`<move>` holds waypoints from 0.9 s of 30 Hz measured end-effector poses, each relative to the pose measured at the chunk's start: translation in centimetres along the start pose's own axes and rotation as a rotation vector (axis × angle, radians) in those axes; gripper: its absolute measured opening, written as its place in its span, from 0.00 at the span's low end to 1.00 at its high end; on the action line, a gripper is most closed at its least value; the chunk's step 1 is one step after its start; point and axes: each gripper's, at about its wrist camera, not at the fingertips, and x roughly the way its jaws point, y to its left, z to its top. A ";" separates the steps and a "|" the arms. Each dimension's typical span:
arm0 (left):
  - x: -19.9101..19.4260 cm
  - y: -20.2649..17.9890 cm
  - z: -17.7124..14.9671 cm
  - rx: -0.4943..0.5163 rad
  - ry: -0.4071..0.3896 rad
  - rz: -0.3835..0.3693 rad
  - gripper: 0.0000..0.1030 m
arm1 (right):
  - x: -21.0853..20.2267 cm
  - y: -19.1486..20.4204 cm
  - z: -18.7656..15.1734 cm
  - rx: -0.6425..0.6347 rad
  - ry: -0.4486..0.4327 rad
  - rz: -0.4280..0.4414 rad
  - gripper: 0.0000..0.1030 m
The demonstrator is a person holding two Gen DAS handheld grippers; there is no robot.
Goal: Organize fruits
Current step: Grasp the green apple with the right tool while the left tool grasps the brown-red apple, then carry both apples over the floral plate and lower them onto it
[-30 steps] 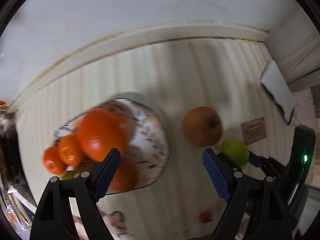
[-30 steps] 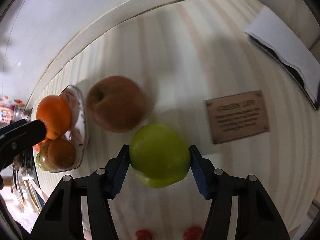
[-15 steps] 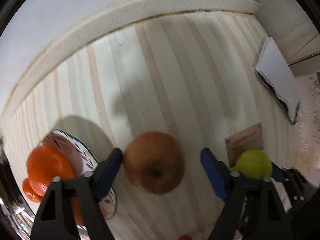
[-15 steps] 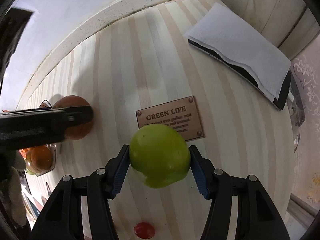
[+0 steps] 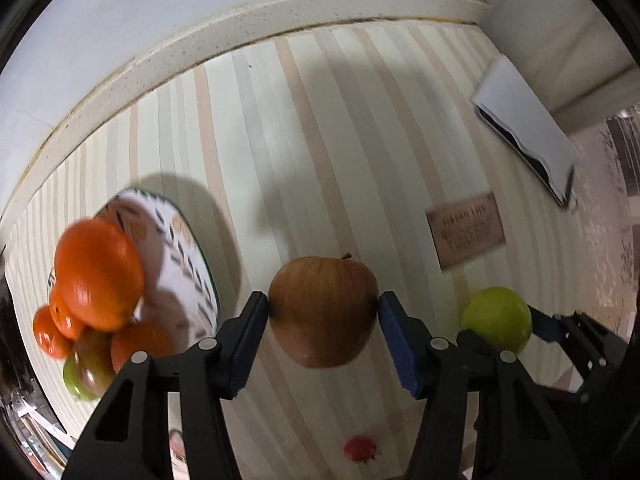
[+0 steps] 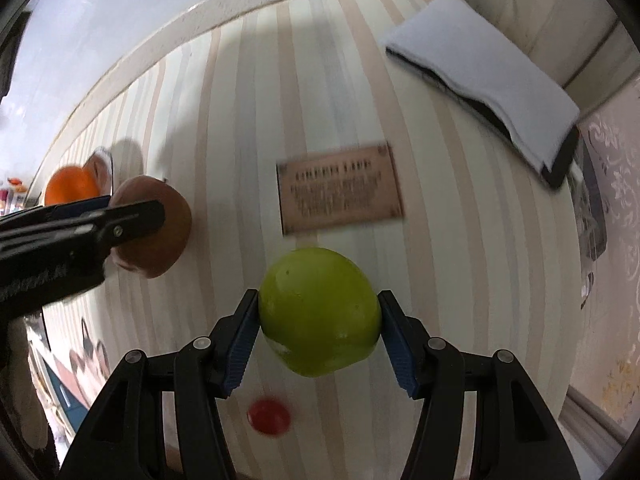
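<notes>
Left wrist view: left gripper (image 5: 323, 312), formerly wide over the plate (image 5: 188, 256), now closes onto the brown apple (image 5: 323, 310) beside it; right gripper (image 6: 319, 320) stays clamped on the green apple (image 6: 319, 316).

The counter (image 6: 460, 240) has a covering of pale cream and beige stripes. A raised cream edge (image 5: 280, 20) with dark specks runs along its far side, and behind it stands a plain white wall (image 5: 160, 0). On the stripes lies a small brown plaque (image 6: 340, 188) with dark lettering, too blurred to read. Well apart from it, near the corner, a flat dark device (image 6: 560, 164) lies with a folded white cloth (image 6: 480, 92) on top of it. At the right side a pale surface with a floral pattern (image 6: 616, 200) borders the counter.
</notes>
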 end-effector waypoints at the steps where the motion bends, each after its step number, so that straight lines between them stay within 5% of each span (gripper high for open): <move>1: 0.0 -0.2 -0.5 0.005 0.000 0.000 0.52 | 0.0 0.0 -0.5 -0.002 0.005 -0.001 0.60; 8: 0.0 0.3 0.3 0.001 -0.032 -0.008 0.55 | 0.6 -0.1 -1.0 0.016 -0.009 -0.005 0.60; 19: 4.2 0.8 4.4 0.068 0.112 0.022 0.63 | 0.0 -0.6 -1.2 0.045 -0.035 0.002 0.60; 27: 4.7 0.5 4.3 0.027 0.097 0.022 0.63 | -0.3 -1.1 -1.1 0.053 -0.044 0.008 0.60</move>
